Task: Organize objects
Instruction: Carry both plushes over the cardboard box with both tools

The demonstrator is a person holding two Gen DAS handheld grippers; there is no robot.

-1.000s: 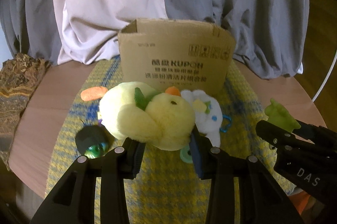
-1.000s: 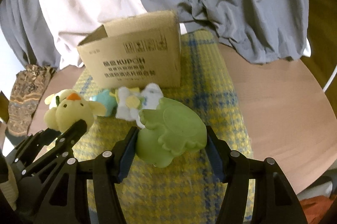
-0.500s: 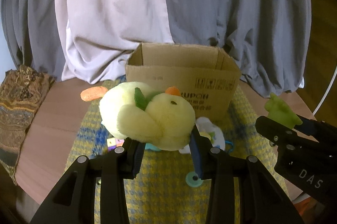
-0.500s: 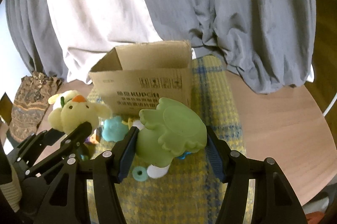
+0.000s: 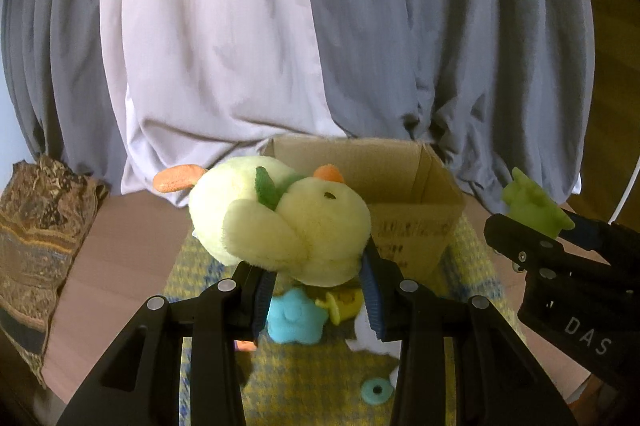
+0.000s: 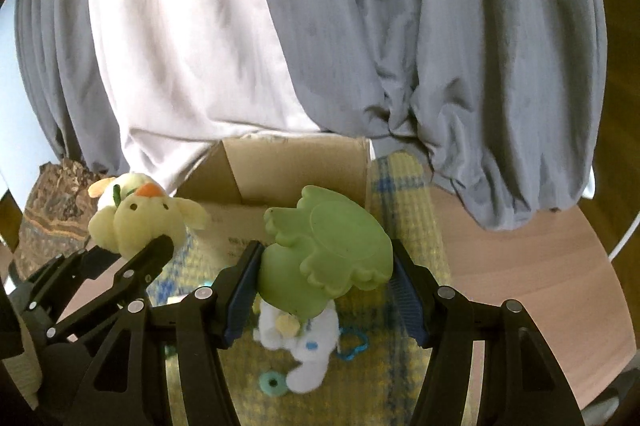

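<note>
Count: 2 grippers, 2 held toys, 1 cardboard box (image 5: 416, 210), and on the mat (image 6: 404, 210) 1 blue star toy (image 5: 294, 318), 1 white plush (image 6: 304, 342), 1 teal ring (image 5: 376, 391), 1 small yellow toy (image 5: 340, 304), 1 blue clip (image 6: 354, 344).

Left gripper (image 5: 316, 290) is clamped on the yellow chick plush (image 5: 288, 226): pale yellow, fluffy, orange beak, small dark eye, green bit at the neck, orange foot sticking out far left. It hangs above the mat, near side of the box & slightly left. Right gripper (image 6: 324, 290) is clamped on the green rubber toy (image 6: 324, 254): smooth, matte, scalloped flat flaps, round raised disc on its side. It hangs over the white plush, near the box's front wall.

Box: open top, flaps up, dark print on its front, standing on the yellow-blue woven mat at the far side of the round wooden table (image 6: 520, 266), just before the grey & white curtain (image 5: 280, 46).

Left-wrist view alone shows the star toy, the small yellow toy and a patterned brown cloth (image 5: 36, 238) at the table's left edge in full; only a tip of the green toy peeks over the right gripper there. Right-wrist view alone shows the green toy's whole body, the white plush w/ its yellow & blue details, the blue clip beside it, and the chick's face head-on at left.
</note>
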